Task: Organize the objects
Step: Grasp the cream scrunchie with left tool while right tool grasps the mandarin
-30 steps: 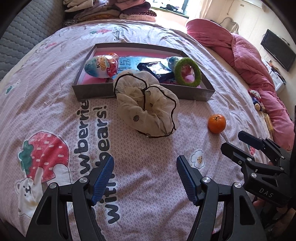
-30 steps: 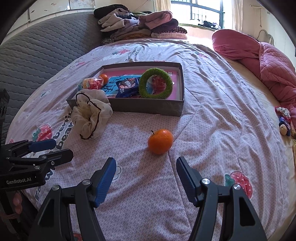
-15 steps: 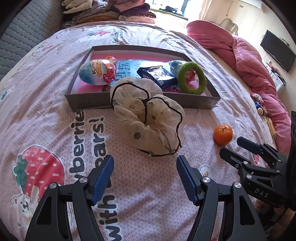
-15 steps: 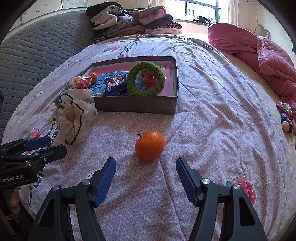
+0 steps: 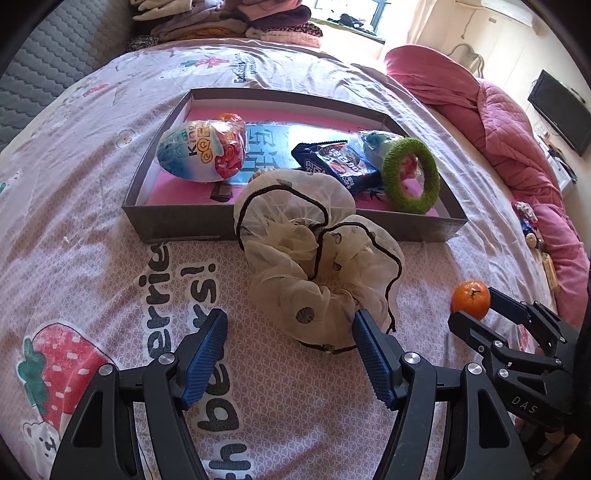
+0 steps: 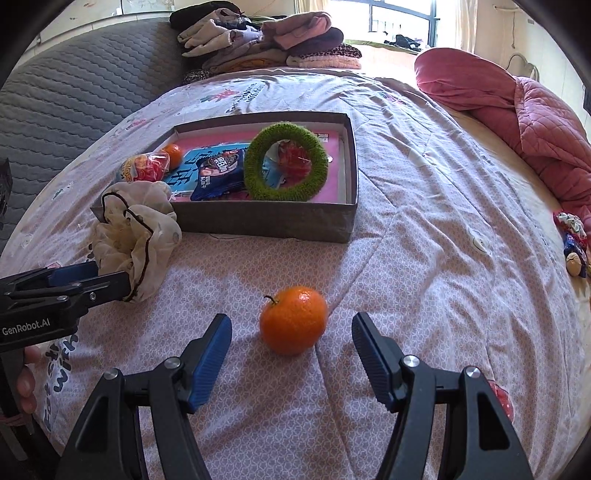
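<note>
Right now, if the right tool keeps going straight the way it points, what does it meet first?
Most likely the orange mandarin on the bedspread: it lies just ahead of the open right tool, roughly centred between its pads. Exact depth is unclear.

A bed (image 6: 424, 206) filled the room, its pale pink sheet printed with strawberries and lettering. A grey quilted headboard (image 6: 66, 107) ran along its left edge. Folded clothes (image 6: 266, 44) were stacked at the far edge, under a bright window (image 6: 399, 18) (sunlight poured in). A pink quilt (image 5: 517, 122) lay bunched along the right edge, near a wall-mounted television (image 5: 557, 110).
</note>
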Tool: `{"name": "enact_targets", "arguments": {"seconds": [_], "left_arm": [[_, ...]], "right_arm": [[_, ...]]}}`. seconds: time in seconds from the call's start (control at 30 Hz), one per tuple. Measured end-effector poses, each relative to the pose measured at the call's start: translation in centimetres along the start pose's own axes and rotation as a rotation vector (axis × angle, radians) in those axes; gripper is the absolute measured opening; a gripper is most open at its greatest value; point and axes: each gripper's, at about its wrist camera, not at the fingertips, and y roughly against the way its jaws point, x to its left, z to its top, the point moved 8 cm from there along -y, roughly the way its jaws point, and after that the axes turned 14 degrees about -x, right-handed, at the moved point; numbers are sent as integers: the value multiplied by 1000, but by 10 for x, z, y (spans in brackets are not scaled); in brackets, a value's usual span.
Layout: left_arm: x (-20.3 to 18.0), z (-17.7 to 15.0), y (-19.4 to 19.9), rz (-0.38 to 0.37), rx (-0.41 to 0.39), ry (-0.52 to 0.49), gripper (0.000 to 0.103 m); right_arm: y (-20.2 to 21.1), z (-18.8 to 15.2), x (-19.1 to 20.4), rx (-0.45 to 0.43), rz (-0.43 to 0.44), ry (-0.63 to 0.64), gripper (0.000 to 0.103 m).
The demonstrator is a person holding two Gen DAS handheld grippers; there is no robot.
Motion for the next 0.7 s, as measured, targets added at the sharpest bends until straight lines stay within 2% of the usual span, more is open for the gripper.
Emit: {"name": "enact_targets", "arguments": {"seconds": [0.3, 0.7], "left_arm": [[1, 13, -18, 11, -27, -6, 72], [3, 28, -39, 6, -57, 4, 72]], "right_arm": [[-12, 1, 1, 7, -11, 15, 66], [-19, 3, 4, 8, -14, 26, 52]]}}
